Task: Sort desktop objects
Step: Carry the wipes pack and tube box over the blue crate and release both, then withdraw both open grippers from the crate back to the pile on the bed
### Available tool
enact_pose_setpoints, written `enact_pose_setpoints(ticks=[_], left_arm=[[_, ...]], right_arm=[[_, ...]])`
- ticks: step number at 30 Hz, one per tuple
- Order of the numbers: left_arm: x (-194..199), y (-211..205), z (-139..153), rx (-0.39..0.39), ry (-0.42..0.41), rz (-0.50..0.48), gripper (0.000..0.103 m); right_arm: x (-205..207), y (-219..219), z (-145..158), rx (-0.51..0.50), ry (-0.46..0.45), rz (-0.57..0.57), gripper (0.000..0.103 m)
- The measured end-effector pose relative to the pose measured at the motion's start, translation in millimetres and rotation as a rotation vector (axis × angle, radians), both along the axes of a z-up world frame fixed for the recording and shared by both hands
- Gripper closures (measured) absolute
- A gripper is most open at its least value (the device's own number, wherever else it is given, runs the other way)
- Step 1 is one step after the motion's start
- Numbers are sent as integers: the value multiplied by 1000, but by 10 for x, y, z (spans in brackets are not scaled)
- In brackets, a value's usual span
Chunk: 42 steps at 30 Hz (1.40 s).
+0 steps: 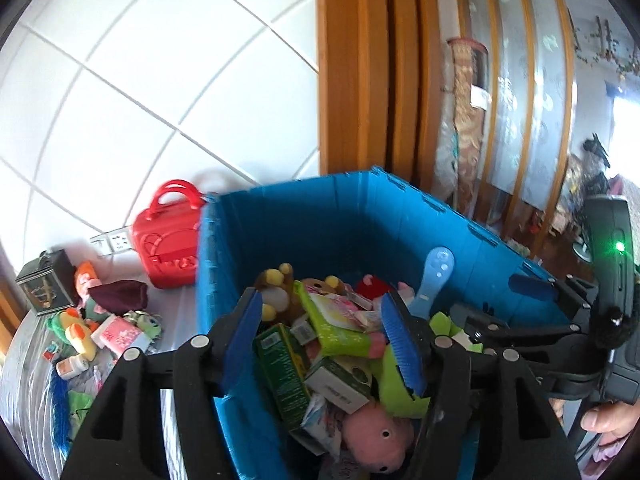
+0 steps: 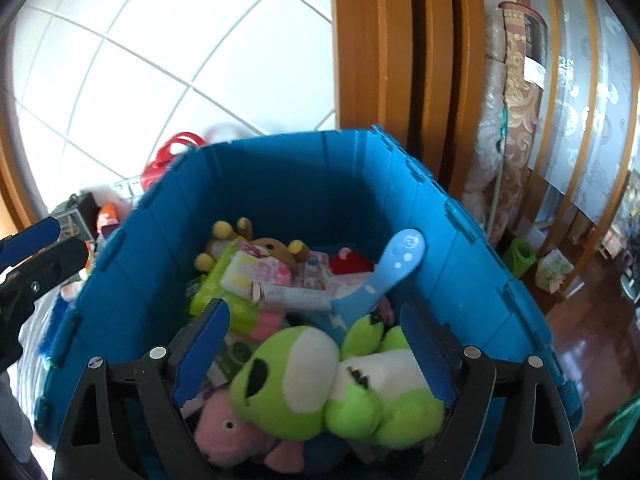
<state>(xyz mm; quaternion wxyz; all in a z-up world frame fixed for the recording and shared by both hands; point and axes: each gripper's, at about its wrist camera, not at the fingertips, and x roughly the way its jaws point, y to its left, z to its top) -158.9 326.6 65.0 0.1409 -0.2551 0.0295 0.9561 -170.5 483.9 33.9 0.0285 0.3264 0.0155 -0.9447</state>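
Note:
A blue folding crate [image 1: 340,232] [image 2: 300,184] holds several toys and boxes. My left gripper [image 1: 320,340] hangs open over its left part, above a dark green box [image 1: 284,368] and a pink plush [image 1: 376,436]. In the right wrist view my right gripper [image 2: 318,354] stands wide open over the crate. A lime-green and white plush [image 2: 300,380] lies below and between its fingers, slightly blurred, and the pads do not press on it. A light blue spoon-shaped toy [image 2: 396,264] leans on the crate's right wall.
A red toy handbag [image 1: 168,244] stands left of the crate by the tiled wall. Several loose toys and packets [image 1: 100,328] and a dark tin [image 1: 44,280] lie on the table at left. A wooden door frame [image 1: 360,80] rises behind the crate. A person's hand [image 1: 608,416] shows at the right.

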Motion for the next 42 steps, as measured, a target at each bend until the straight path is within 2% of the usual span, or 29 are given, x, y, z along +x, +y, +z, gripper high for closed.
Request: enact_pose_setpoints(ticks=[7, 14, 23, 28, 34, 42], left_arm=[[256, -495, -23, 51, 60, 145, 41], [428, -983, -151, 58, 70, 247, 41], [531, -1839, -267, 90, 57, 349, 41], [586, -2485, -336, 113, 54, 368, 41], [565, -3319, -487, 120, 19, 388, 41], [500, -4370, -818, 117, -76, 440, 41]], right_arm=[[278, -345, 78, -25, 94, 69, 10], [457, -819, 138, -29, 164, 155, 8], [615, -1774, 173, -4, 193, 313, 8], [672, -2348, 128, 10, 185, 338, 8], [646, -3158, -55, 38, 133, 336, 8], [518, -4033, -423, 66, 31, 317, 8]])
